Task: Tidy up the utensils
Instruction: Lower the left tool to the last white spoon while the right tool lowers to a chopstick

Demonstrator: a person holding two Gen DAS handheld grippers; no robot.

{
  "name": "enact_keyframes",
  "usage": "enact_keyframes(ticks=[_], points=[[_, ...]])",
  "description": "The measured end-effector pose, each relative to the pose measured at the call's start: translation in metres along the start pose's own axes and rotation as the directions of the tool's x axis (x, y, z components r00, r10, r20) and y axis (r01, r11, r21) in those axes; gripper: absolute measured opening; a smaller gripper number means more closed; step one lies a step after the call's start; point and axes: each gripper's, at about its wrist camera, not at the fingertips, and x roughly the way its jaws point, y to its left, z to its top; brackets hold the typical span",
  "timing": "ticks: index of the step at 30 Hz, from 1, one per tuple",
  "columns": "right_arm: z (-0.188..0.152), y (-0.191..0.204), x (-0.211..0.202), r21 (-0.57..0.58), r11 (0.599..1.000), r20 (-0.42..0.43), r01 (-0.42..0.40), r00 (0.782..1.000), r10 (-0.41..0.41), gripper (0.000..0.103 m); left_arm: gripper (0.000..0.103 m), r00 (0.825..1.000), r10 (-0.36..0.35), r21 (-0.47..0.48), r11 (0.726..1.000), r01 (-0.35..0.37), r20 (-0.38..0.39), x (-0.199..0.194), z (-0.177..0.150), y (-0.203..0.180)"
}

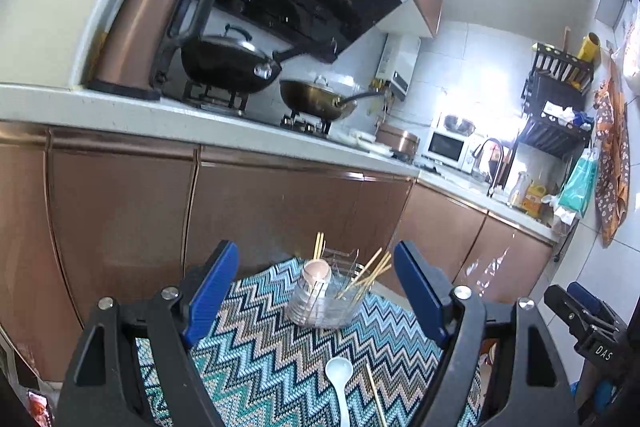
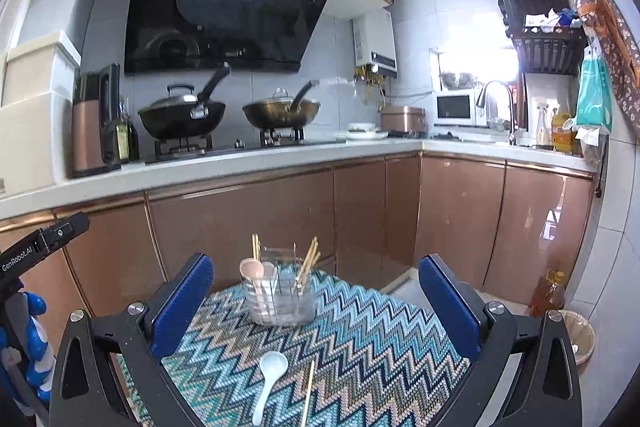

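A clear utensil holder stands at the far end of a zigzag-patterned mat. It holds several chopsticks and a pink spoon. A white spoon and a single chopstick lie on the near part of the mat. My left gripper is open and empty, above the near mat. My right gripper is open and empty, also above the near mat.
The mat covers a small table in front of brown kitchen cabinets. On the counter stand two woks, a thermos and a microwave. An oil bottle and a bin stand on the floor at right.
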Motion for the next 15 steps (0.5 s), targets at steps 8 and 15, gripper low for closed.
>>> enact_keyframes(ticks=[8, 15], points=[[-0.016, -0.011, 0.04, 0.021, 0.999, -0.128, -0.034, 0.991, 0.037, 0.103, 0.079, 0.973, -0.094, -0.076, 0.994, 0.08, -0.209, 0.056, -0.022, 0.027], [-0.046, -0.02, 0.094, 0.05, 0.996, -0.286, -0.077, 0.954, 0.088, 0.103, 0.079, 0.888, -0.19, -0.132, 0.98, 0.147, -0.419, 0.115, -0.062, 0.034]])
